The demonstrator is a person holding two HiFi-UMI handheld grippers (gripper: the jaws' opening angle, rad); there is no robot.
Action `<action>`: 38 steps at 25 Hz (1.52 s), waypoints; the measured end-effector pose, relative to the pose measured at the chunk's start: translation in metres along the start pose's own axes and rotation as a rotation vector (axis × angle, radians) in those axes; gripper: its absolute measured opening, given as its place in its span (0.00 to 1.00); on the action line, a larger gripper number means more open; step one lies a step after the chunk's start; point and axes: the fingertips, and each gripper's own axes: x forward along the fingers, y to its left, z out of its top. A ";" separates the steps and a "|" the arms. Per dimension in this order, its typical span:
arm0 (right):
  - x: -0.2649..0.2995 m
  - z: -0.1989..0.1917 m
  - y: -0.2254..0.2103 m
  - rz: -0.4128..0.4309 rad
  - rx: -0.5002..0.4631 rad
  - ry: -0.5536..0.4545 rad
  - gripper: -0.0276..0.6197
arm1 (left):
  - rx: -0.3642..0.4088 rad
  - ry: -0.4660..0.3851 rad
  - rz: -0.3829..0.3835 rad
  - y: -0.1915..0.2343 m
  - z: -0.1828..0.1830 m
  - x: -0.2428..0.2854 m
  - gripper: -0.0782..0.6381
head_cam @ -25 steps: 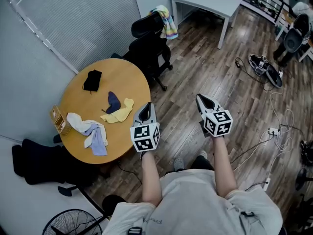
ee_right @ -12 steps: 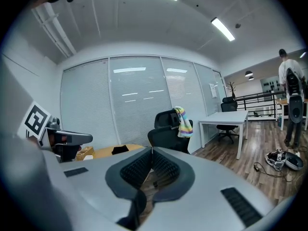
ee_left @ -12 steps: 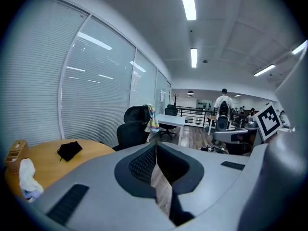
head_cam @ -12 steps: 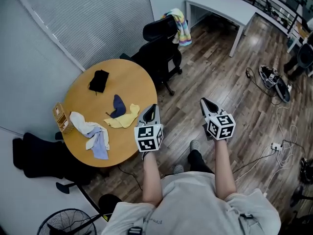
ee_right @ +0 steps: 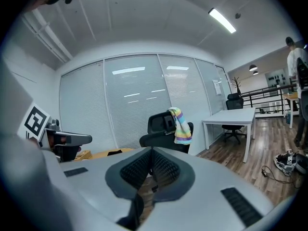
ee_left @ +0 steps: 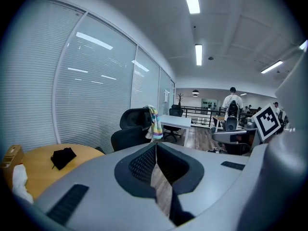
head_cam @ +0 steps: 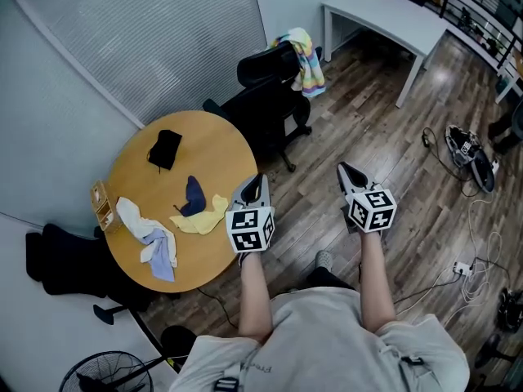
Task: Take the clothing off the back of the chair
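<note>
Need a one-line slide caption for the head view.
Left gripper and right gripper, jaws shut, point toward a chair with a striped cloth draped over its back, beside a round table.

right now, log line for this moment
left gripper: shut, empty | right gripper: shut, empty | rainbow-striped cloth: draped over black office chair back, untouched
</note>
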 end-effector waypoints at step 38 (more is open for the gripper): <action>0.115 0.071 -0.148 0.189 0.117 -0.138 0.08 | -0.020 -0.027 -0.008 -0.021 0.057 0.202 0.15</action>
